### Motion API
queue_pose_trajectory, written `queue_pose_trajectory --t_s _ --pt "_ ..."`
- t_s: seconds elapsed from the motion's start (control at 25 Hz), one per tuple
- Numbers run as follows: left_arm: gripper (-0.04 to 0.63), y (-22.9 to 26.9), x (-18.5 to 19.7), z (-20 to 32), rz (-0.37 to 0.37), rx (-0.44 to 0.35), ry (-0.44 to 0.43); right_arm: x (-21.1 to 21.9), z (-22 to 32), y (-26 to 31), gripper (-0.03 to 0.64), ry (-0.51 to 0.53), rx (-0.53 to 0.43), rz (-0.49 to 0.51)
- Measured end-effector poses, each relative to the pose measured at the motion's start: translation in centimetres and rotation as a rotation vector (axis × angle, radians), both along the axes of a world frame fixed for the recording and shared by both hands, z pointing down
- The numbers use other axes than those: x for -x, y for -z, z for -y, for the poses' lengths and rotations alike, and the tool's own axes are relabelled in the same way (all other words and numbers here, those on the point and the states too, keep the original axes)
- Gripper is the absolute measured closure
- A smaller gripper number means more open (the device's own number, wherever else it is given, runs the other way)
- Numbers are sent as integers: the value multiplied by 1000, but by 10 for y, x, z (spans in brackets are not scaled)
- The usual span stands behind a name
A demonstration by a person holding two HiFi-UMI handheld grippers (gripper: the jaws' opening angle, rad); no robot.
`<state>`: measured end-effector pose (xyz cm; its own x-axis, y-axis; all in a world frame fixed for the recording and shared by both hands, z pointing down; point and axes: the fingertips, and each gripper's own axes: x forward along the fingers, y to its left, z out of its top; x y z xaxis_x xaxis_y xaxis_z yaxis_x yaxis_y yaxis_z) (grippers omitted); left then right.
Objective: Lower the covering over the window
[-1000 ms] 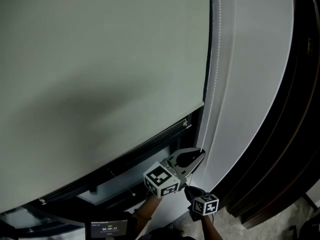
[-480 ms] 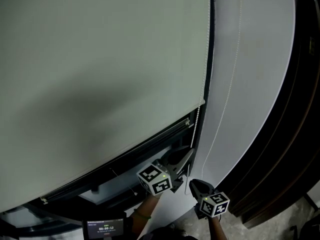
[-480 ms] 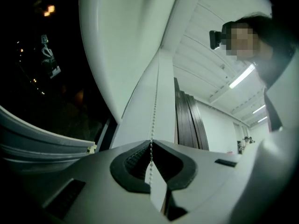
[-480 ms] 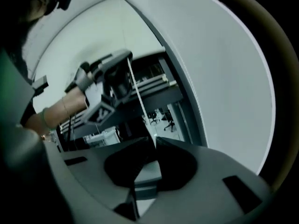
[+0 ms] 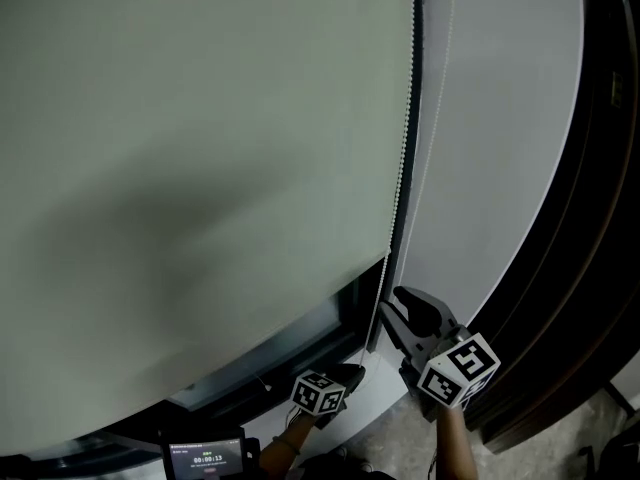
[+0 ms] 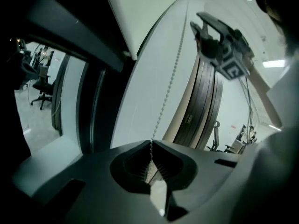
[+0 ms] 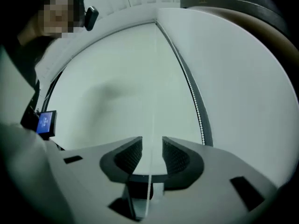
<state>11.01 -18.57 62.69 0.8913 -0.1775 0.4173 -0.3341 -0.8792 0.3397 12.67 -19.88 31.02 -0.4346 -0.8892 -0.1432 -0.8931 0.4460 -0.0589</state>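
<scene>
Now lower, the left gripper (image 5: 352, 372) clamps the white bead chain (image 5: 401, 168) (the pale green roller blind (image 5: 200, 148) has dropped too). Risen, the right gripper (image 5: 392, 300) has just opened its jaws, with the chain running loose between them.

Blind (image 5: 200, 148): pale grey-green, drawn over most of the window (image 5: 320, 330); a dark strip shows below its hem.
Chain (image 5: 402, 138): beaded, hanging along the blind's right edge.
Right hand-held gripper (image 5: 390, 300): held up beside the chain, jaws just opened and apart, a faint strand running down to them.
Left hand-held gripper (image 5: 355, 372): low, under the window.
Screen (image 5: 205, 458): lit, at the bottom edge.
</scene>
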Motion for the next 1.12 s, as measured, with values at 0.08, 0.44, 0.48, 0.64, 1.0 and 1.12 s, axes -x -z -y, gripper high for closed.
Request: queue_pose_trajectory --t_s 0.08,0.44,0.48,0.64,1.0,1.12 --pt "584 -31 12 -12 67 50 1 7 10 14 500 1 -21 -25" --pt "584 -115 52 -49 175 254 42 27 11 33 594 62 -79 39" --pt "584 -115 52 -49 173 253 39 26 9 33 595 70 -81 69" --pt "583 -111 52 -51 221 160 -29 11 11 33 597 48 -100 162" --pt "581 -14 29 -10 -57 72 74 -10 25 -58 597 -53 62 130" --pt "581 53 9 6 -188 -21 51 -15 26 -126 597 -68 191 170"
